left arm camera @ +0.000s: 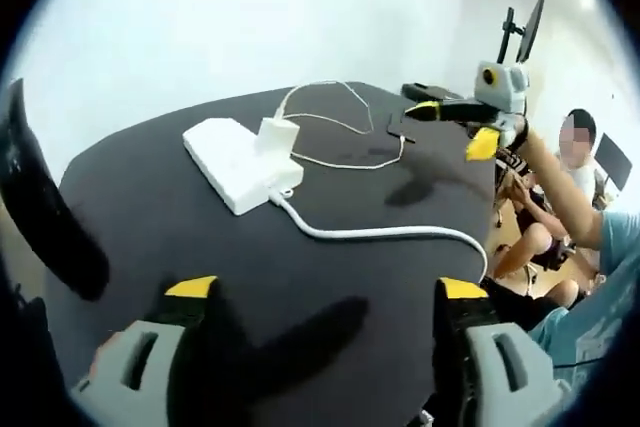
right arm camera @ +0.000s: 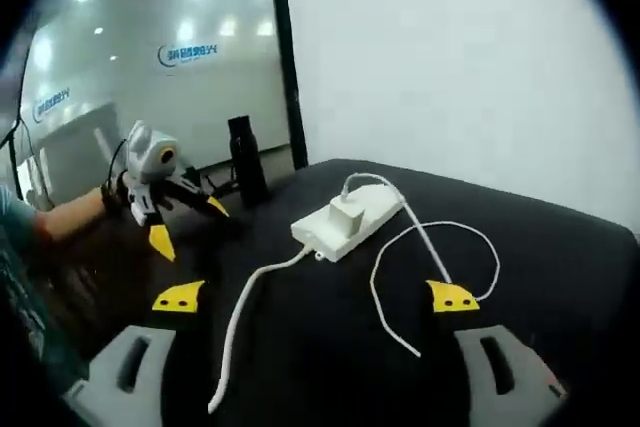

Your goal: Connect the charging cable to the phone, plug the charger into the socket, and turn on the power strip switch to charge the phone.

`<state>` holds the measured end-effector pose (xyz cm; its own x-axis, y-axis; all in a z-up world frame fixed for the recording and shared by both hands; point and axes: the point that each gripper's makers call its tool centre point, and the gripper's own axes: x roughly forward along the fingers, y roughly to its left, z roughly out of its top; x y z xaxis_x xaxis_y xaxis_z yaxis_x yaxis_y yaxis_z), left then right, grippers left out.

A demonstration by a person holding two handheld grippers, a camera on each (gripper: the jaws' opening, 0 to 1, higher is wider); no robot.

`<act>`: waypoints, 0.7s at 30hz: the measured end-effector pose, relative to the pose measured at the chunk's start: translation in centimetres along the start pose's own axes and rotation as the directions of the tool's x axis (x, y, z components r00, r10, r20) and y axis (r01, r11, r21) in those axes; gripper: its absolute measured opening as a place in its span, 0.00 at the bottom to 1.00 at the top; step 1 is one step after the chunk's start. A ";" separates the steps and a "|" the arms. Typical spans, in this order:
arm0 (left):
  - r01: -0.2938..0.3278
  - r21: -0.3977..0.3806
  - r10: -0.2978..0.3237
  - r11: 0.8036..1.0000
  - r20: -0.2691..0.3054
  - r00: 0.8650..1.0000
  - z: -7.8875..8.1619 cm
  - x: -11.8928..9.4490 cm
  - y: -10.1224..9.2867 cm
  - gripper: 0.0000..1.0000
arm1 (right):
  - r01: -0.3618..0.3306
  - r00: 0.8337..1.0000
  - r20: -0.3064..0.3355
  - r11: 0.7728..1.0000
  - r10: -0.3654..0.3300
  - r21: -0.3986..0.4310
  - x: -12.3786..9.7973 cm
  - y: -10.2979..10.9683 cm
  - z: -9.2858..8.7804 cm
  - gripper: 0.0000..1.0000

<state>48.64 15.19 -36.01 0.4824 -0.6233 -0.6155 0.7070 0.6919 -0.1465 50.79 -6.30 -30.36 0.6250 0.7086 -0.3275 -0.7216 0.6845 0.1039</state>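
A black counter (left arm camera: 180,217) carries a white power strip (left arm camera: 232,164), and a white charger (left arm camera: 277,135) sits plugged into its top. A thin white charging cable (left arm camera: 345,127) loops away from the charger across the dark surface; in the right gripper view its free end (right arm camera: 414,352) lies loose on the counter, joined to nothing. The strip's thicker white cord (left arm camera: 390,233) runs off toward the counter's edge. A dark flat thing that may be the phone (left arm camera: 403,127) lies beyond the cable loop, just under the other tool; it is too dark against the counter to be sure.

The left hand-held gripper (left arm camera: 330,292) hangs above the near part of the counter with its yellow-tipped jaws set wide apart and nothing between them. In the right gripper view it comes in from the left (right arm camera: 185,222), held over the counter's edge near a black bottle (right arm camera: 245,157).

The right hand-held gripper (right arm camera: 315,297) is likewise spread wide and empty, with the power strip (right arm camera: 345,222) and charger (right arm camera: 348,215) lying ahead of it. In the left gripper view it hovers over the far side of the counter (left arm camera: 455,127), jaws parted, above the dark flat thing.

A person sits off past the counter's edge, beside a chair (left arm camera: 612,157).
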 end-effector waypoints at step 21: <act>-0.066 0.046 0.067 0.997 -0.018 0.998 0.9 0.6 -3.5 0.96 | 0.223 0.971 -0.096 0.975 -0.220 0.019 -18.7 -9.5 -6.9 0.93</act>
<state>46.94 12.12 -35.13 0.5196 -0.5687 -0.6377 0.6966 0.7141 -0.0693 43.90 -27.28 -31.73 0.7368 0.5211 -0.4307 -0.5585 0.8282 0.0465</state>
